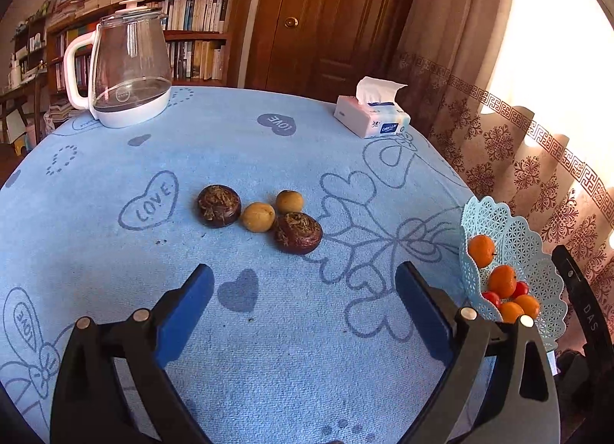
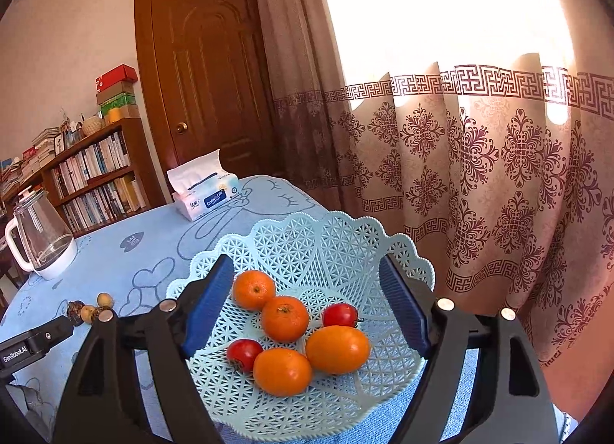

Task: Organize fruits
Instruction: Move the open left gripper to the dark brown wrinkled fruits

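- Writing shows on the tablecloth [image 1: 268, 160]: "LOVE" sits inside printed hearts at centre left and, upside down, near the top middle of the left wrist view. The tissue pack [image 1: 371, 118] at upper right carries a blue label; "Life" is legible, the rest is too small. In the right wrist view, "GenRobot.AI" is printed on the black gripper body at the lower left edge.
- Blue terry cloth covers the table, drawn with outlined hearts and flowers.
- Two dark brown, flattened water chestnuts [image 1: 219, 206] with dry tufts on top and two smooth tan round fruits [image 1: 258, 217] lie clustered at the middle of the left wrist view, touching or nearly so.
- The pale blue plastic lattice basket [image 2: 330, 236] with a scalloped rim fills the lower middle of the right wrist view. It holds four oranges [image 2: 284, 318] and two small red tomatoes [image 2: 340, 314].
- The left gripper [image 1: 305, 290] stands wide open, blue pads apart over bare cloth below the cluster, holding nothing.
- The right gripper [image 2: 307, 302] also stands open, its pads spread to either side above the basket's fruit, touching none.
- A glass kettle [image 1: 128, 64] with white base and handle stands at upper left; bookshelves, a wooden door and patterned curtains lie behind.
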`<control>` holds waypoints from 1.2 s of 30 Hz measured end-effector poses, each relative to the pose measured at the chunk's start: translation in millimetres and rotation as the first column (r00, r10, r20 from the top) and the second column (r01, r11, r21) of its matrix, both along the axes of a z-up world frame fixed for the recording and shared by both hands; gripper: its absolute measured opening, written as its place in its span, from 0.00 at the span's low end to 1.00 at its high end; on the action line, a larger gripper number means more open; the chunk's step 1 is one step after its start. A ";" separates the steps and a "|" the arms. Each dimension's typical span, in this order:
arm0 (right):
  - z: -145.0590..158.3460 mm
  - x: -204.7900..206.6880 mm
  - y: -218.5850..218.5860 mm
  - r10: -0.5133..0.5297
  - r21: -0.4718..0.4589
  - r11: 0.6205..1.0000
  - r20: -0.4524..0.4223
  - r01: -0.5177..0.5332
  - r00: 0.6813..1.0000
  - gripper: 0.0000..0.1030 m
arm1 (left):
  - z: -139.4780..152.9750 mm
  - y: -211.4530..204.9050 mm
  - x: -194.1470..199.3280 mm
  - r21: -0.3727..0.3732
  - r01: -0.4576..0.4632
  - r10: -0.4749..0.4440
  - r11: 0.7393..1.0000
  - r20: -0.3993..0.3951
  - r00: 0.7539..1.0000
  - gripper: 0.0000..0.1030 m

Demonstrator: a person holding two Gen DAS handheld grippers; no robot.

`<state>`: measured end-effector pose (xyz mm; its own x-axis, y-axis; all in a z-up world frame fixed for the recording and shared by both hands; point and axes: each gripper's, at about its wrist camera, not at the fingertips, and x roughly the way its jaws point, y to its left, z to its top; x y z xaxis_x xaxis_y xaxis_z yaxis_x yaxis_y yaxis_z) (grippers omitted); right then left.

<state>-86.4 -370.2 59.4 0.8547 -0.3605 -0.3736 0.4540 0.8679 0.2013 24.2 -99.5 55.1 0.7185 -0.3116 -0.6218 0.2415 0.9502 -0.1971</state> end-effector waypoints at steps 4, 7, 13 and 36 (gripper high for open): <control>1.3 1.9 8.0 0.031 -0.030 0.999 -0.003 -0.031 1.000 0.77 | -2.1 17.4 2.7 0.004 -0.043 0.043 0.999 -0.005 0.999 0.92; 1.4 4.0 14.5 0.065 -0.050 0.997 -0.010 -0.065 0.998 0.78 | -3.9 28.7 5.9 0.006 -0.071 0.071 0.997 -0.011 0.997 0.92; 0.7 11.4 29.4 0.188 -0.024 0.982 -0.038 -0.189 0.982 0.81 | -9.4 46.3 12.4 0.018 -0.116 0.116 0.993 -0.027 0.993 0.92; -11.6 19.9 135.1 0.644 -0.006 0.757 -0.163 -0.653 0.748 0.81 | -28.0 57.7 84.2 0.188 -0.155 0.173 0.970 -0.084 0.981 0.92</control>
